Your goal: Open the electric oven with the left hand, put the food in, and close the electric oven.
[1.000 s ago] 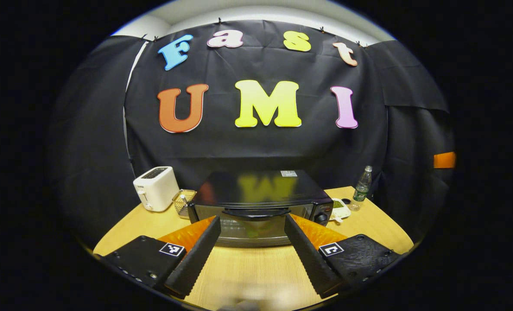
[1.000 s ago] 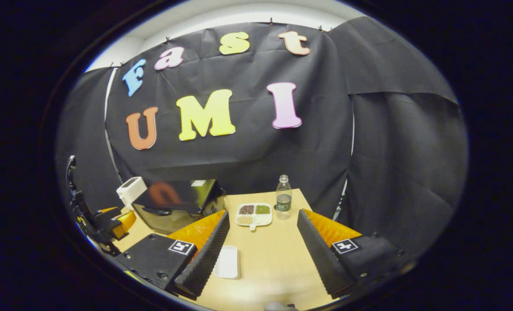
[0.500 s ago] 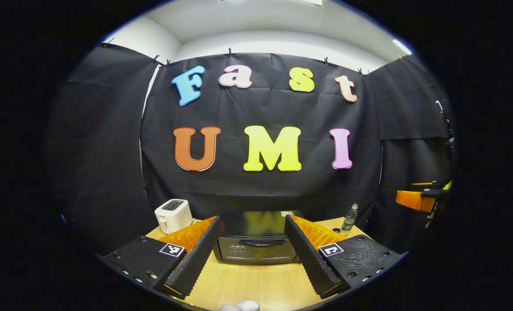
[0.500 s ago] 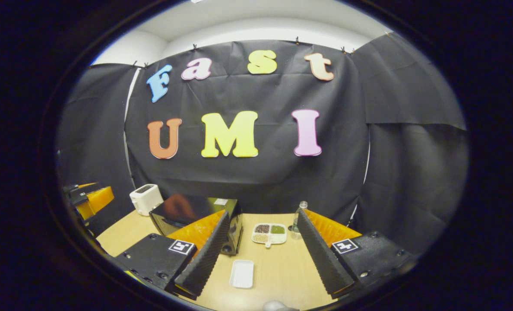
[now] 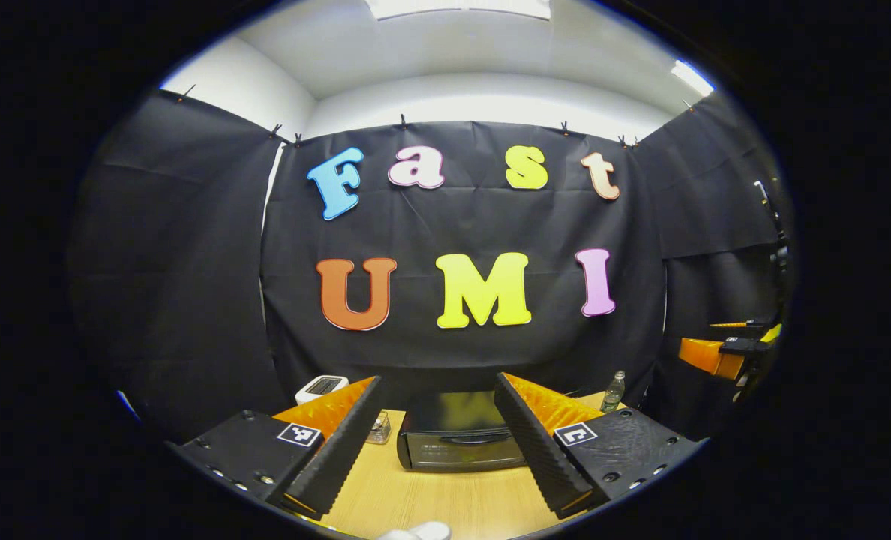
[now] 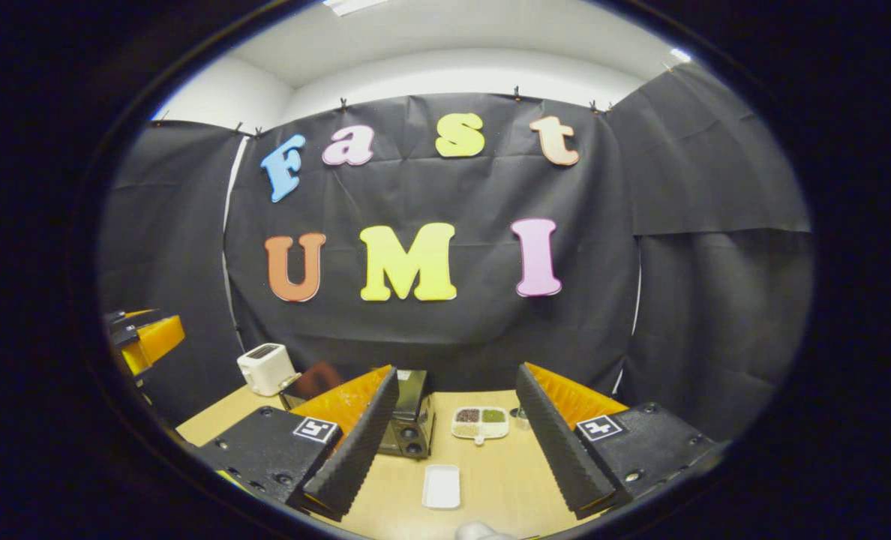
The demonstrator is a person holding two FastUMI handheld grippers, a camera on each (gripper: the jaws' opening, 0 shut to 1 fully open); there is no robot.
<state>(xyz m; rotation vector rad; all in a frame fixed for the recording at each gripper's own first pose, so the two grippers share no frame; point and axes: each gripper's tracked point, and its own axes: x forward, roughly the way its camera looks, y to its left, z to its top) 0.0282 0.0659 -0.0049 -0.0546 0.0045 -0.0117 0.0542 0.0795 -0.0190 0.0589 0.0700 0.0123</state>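
We are holding the left gripper (image 5: 436,442) level and raised above the pale wood-grain surface (image 5: 445,501), pointing straight at the black box-shaped electric oven (image 5: 457,431), which is sitting well ahead of us with its glass door closed and its curved dark handle across the top of the door. Our jaws here are standing spread wide, gripping nothing and touching nothing; their ribbed black rubber fingers (image 5: 339,455) are backed by orange plastic wedges. Left of the oven, a white boxy toaster (image 5: 322,387) is peeking over the finger, and a clear plastic water bottle (image 5: 613,391) is standing to the right.

We are keeping the right gripper (image 6: 453,442) level as well, off to the right of the oven (image 6: 408,416), which is showing its side and knobs beside the left finger. These jaws are spread wide too, empty, hovering above the surface (image 6: 490,480). Between the fingers, a small white rectangular tray (image 6: 441,486) is lying flat near us. Farther off, a white divided plate of food (image 6: 480,423), with dark, green and pale portions in its compartments, is resting on the surface just to the right of the oven, apart from it. The white toaster (image 6: 267,368) is standing at the far left.
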